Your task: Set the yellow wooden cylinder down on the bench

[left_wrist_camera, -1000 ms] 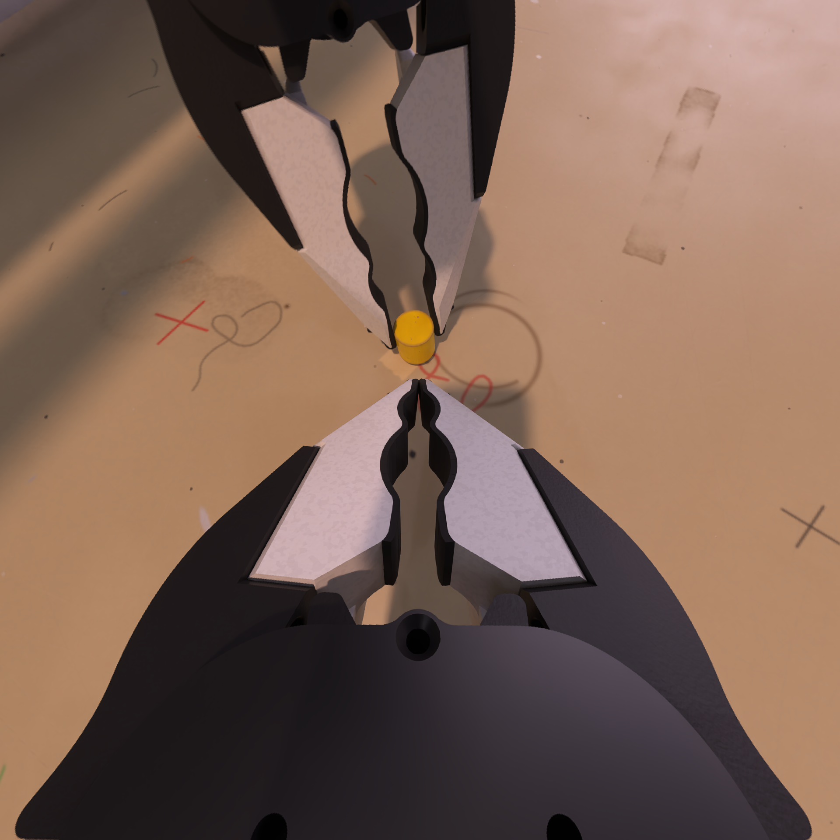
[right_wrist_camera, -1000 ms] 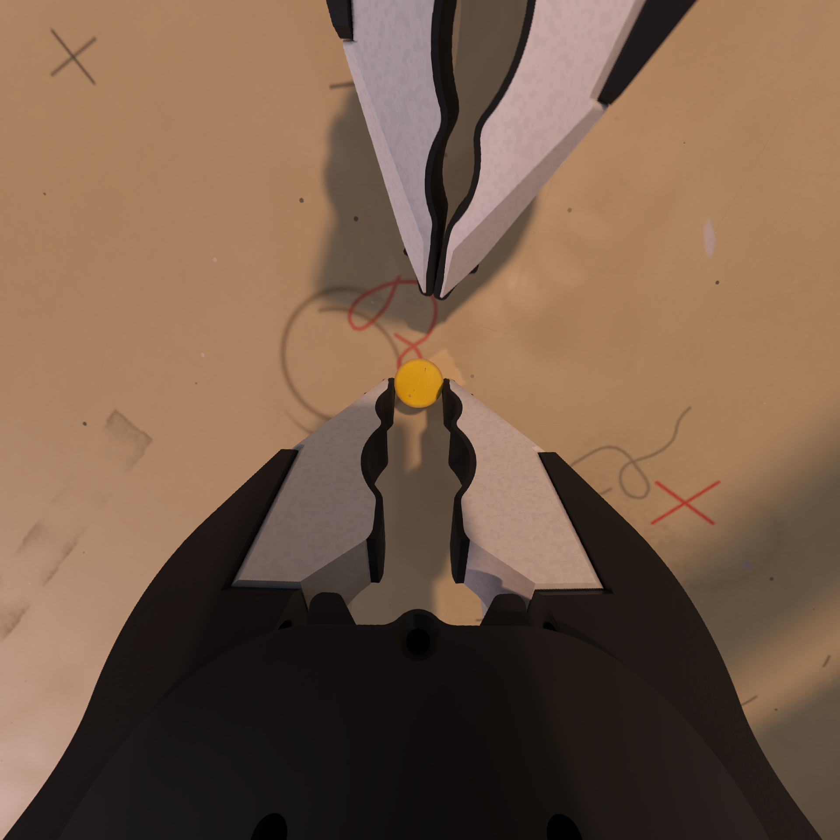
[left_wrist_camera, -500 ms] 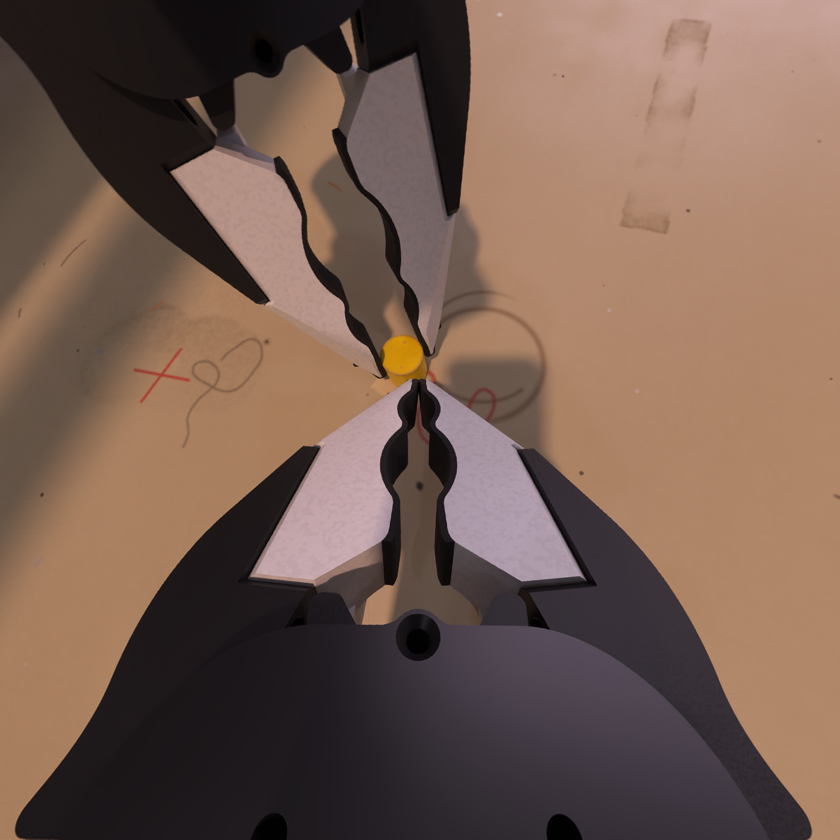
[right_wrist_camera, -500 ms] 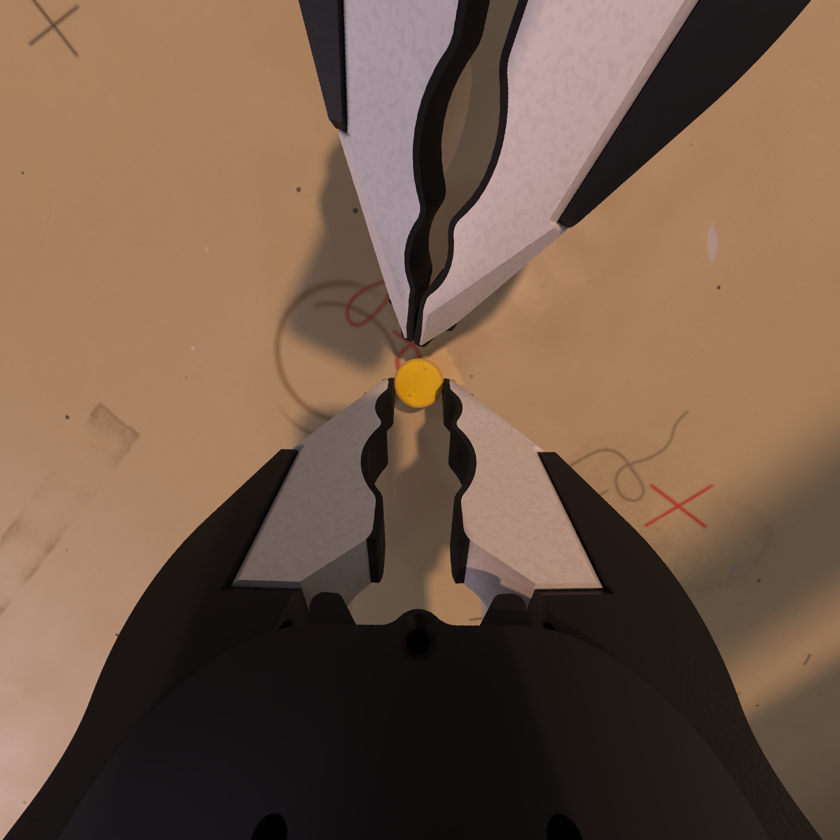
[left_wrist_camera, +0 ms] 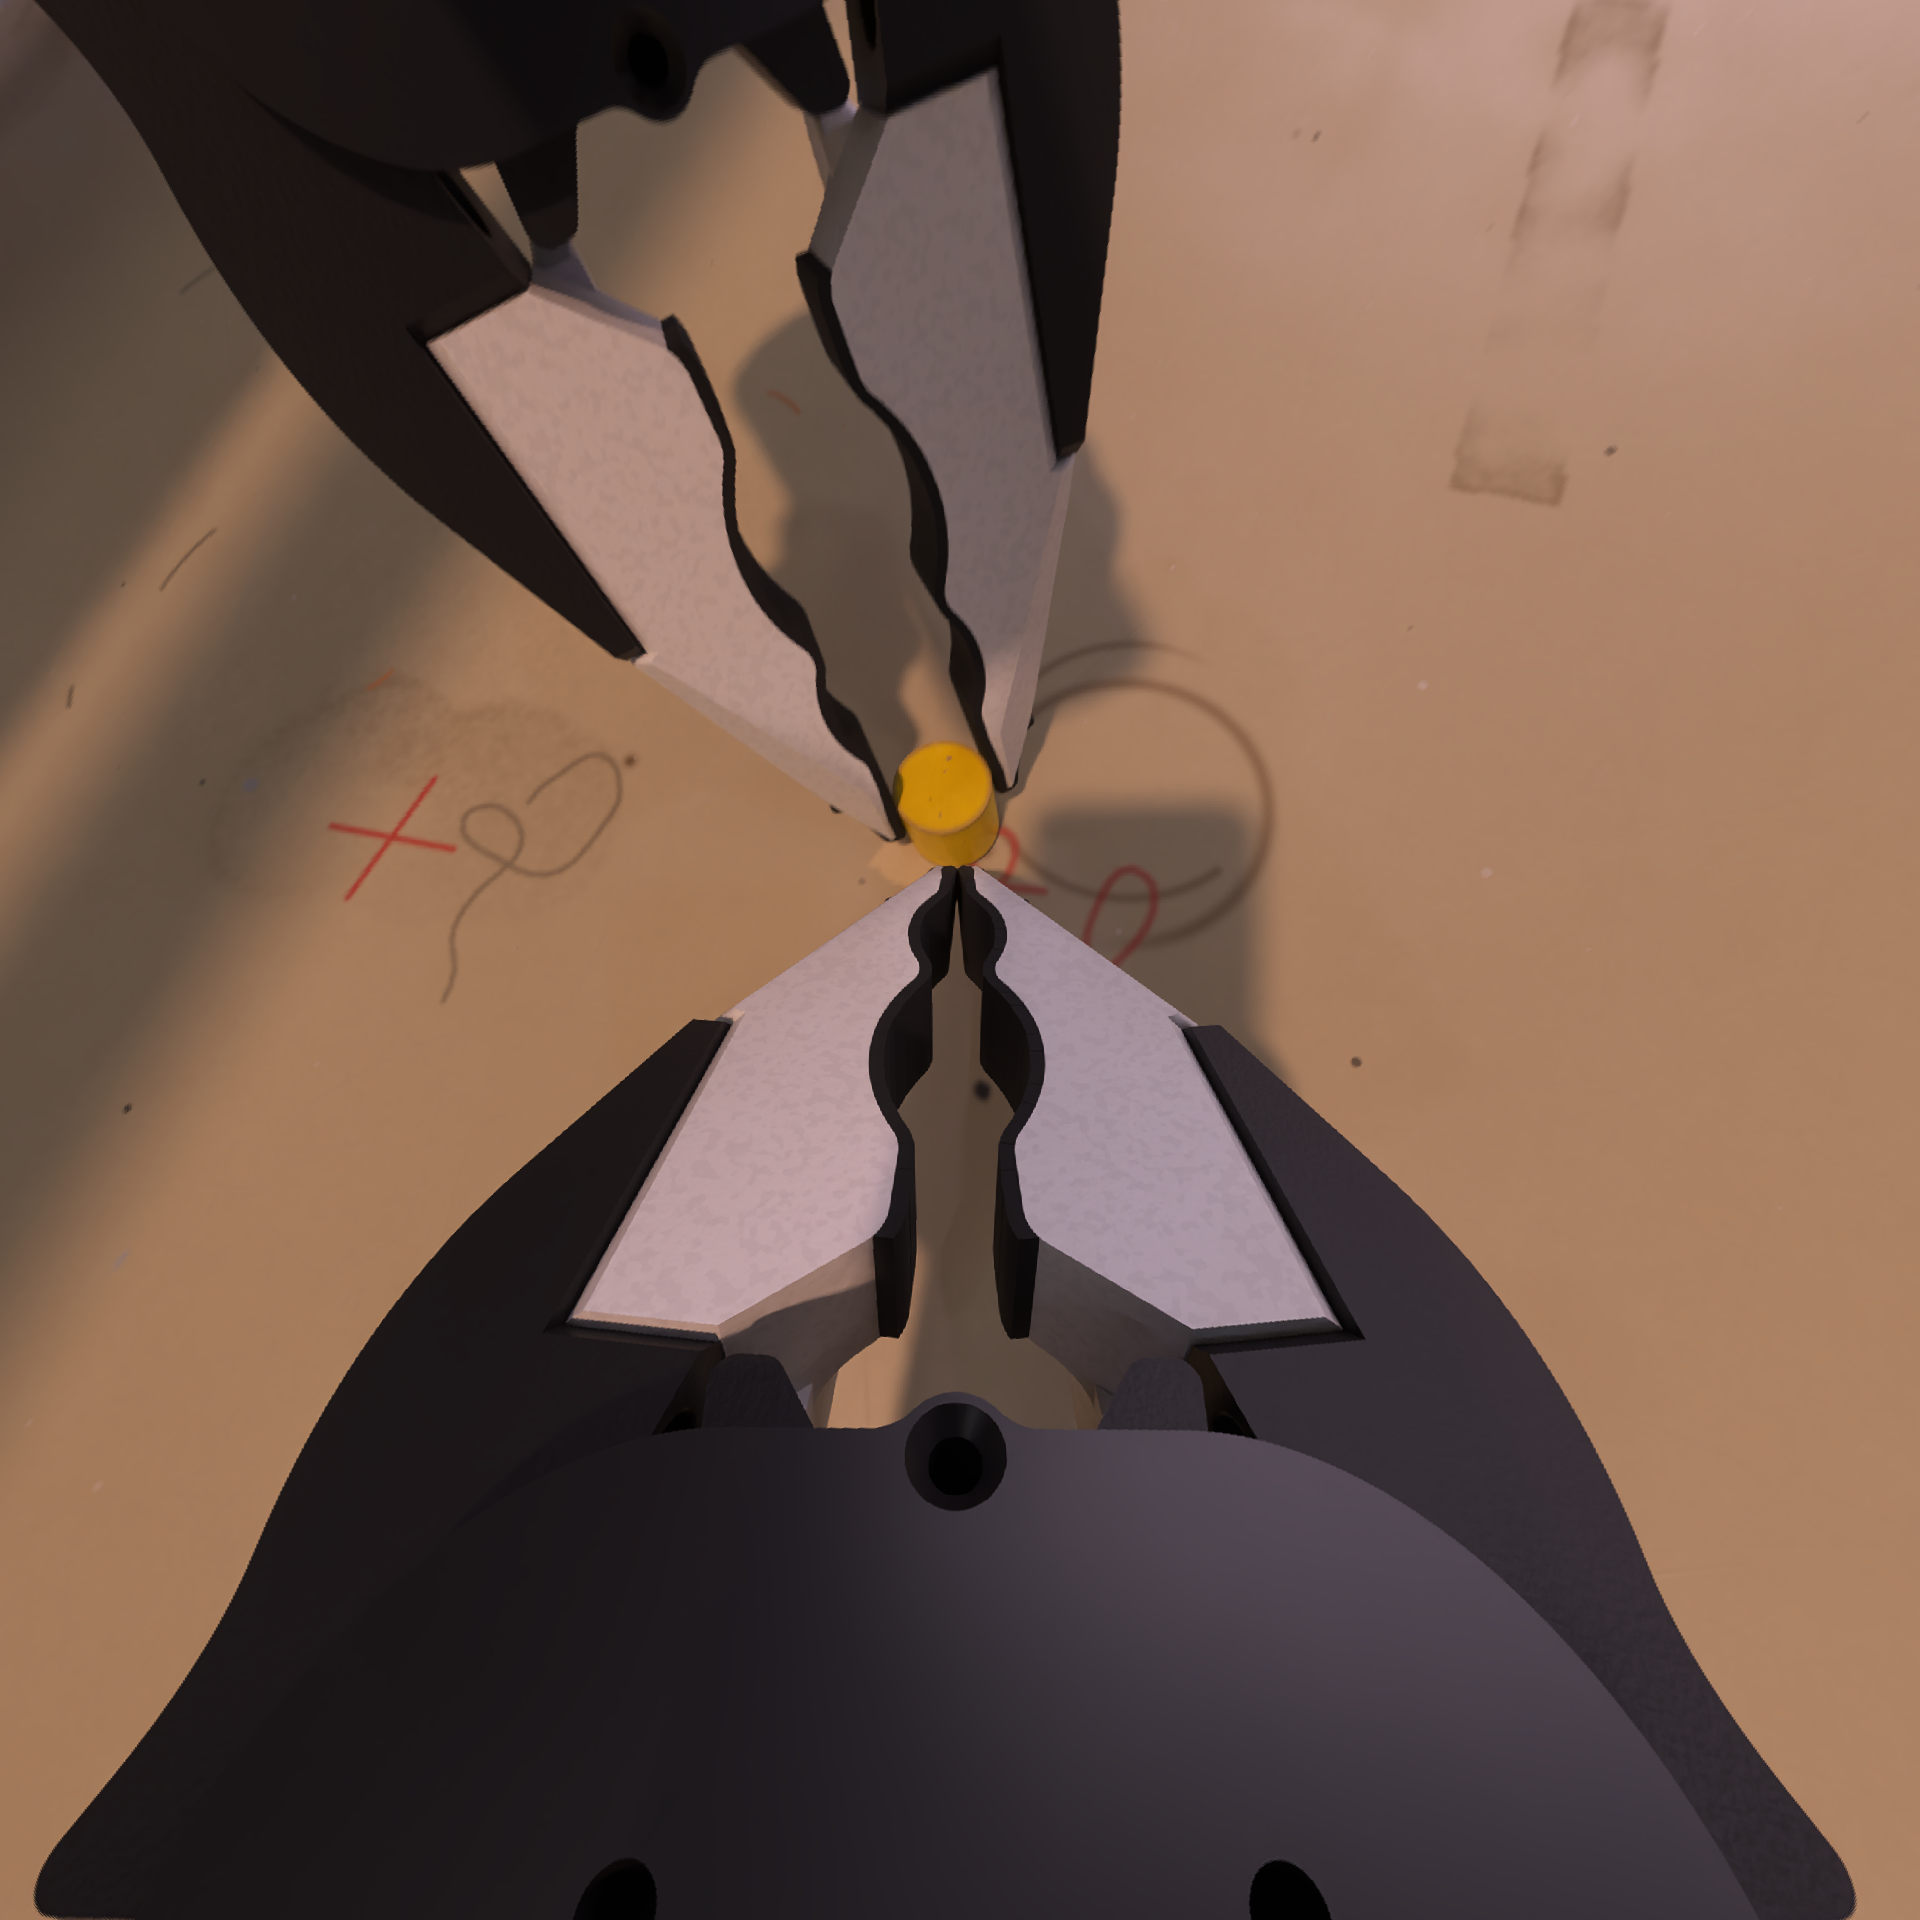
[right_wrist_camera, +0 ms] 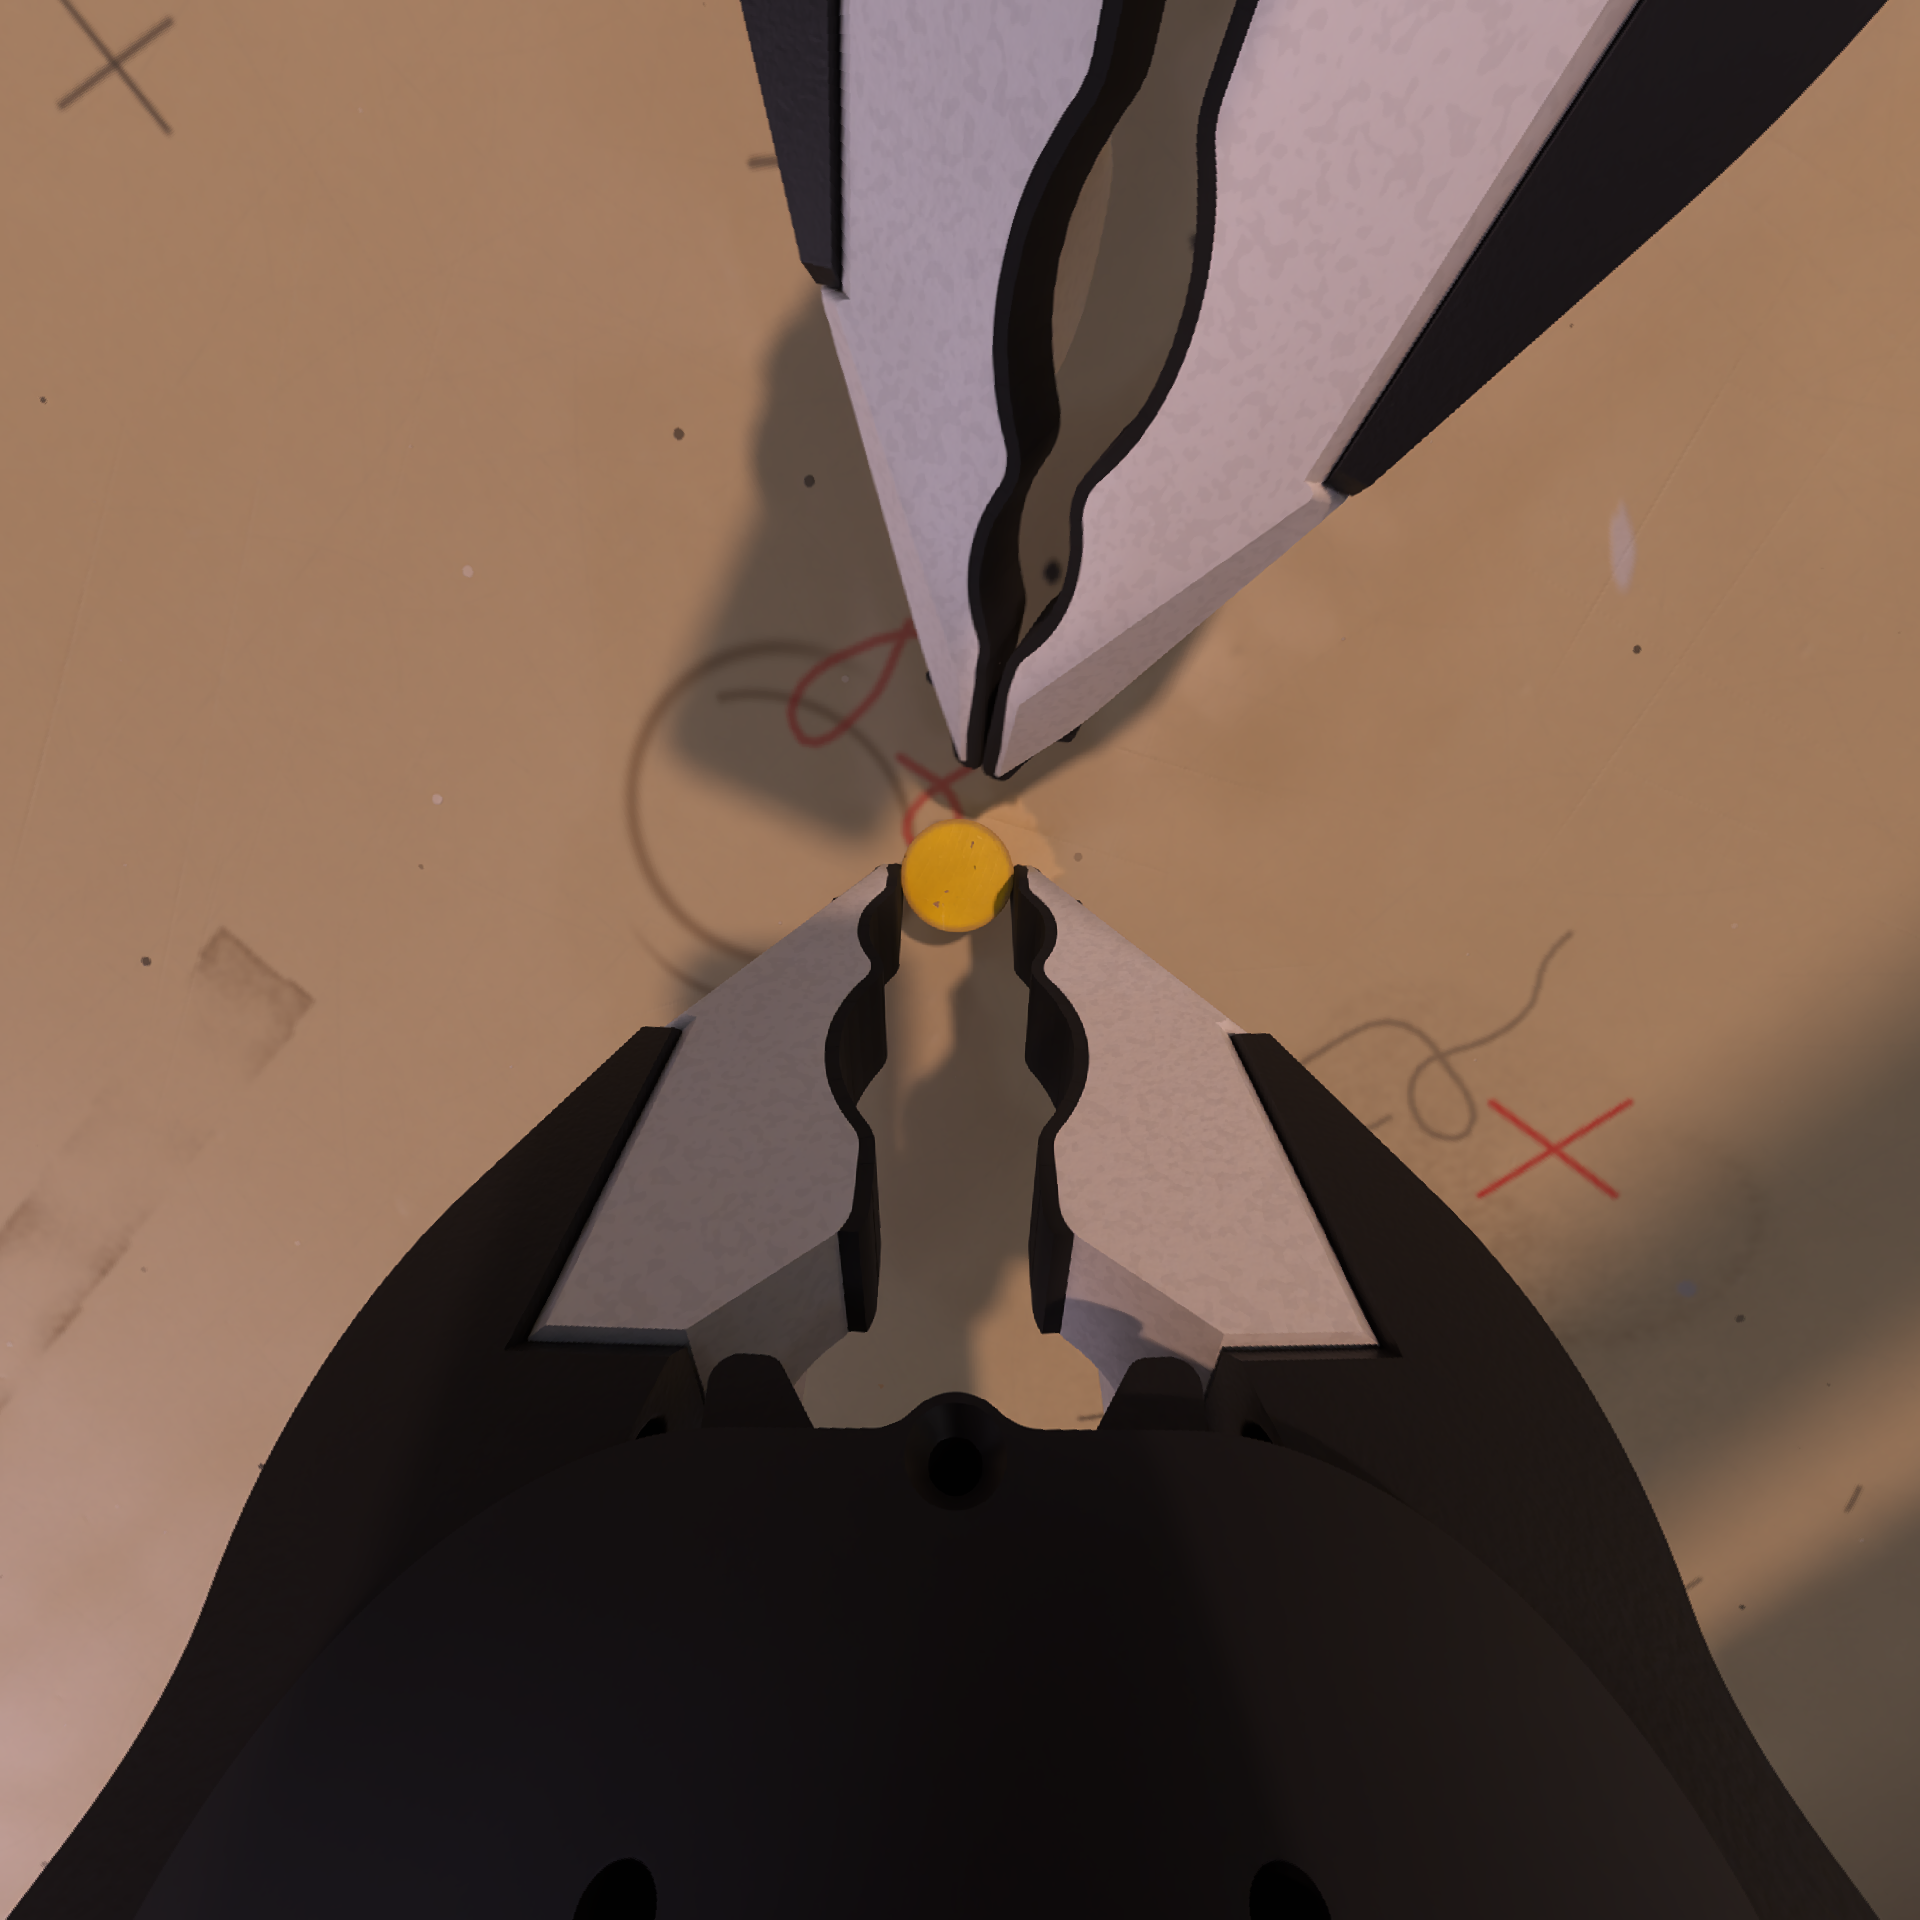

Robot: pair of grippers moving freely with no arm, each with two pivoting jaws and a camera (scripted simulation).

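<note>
A short yellow wooden cylinder (right_wrist_camera: pixel 957 878) is gripped upright between the fingertips of my right gripper (right_wrist_camera: pixel 957 883), low over the tan bench (right_wrist_camera: pixel 312 520). In the left wrist view the same cylinder (left_wrist_camera: pixel 945 803) shows between the right gripper's tips (left_wrist_camera: pixel 948 800), which reach in from the top. My left gripper (left_wrist_camera: pixel 955 881) is shut and empty, its tips just in front of the cylinder. In the right wrist view the left gripper (right_wrist_camera: pixel 987 758) comes in from the top, tips closed, a short way beyond the cylinder. Whether the cylinder touches the bench I cannot tell.
The bench carries pen marks: a red cross (left_wrist_camera: pixel 390 836), a dark drawn circle (left_wrist_camera: pixel 1174 790) with red loops beside the cylinder, a black cross (right_wrist_camera: pixel 114 73) and a grey smudged strip (left_wrist_camera: pixel 1538 312). Open bench surface lies all around the two grippers.
Over the last second the two grippers drew closer tip to tip. The right gripper kept hold of the cylinder; in the last half second the gap between the tips widened slightly.
</note>
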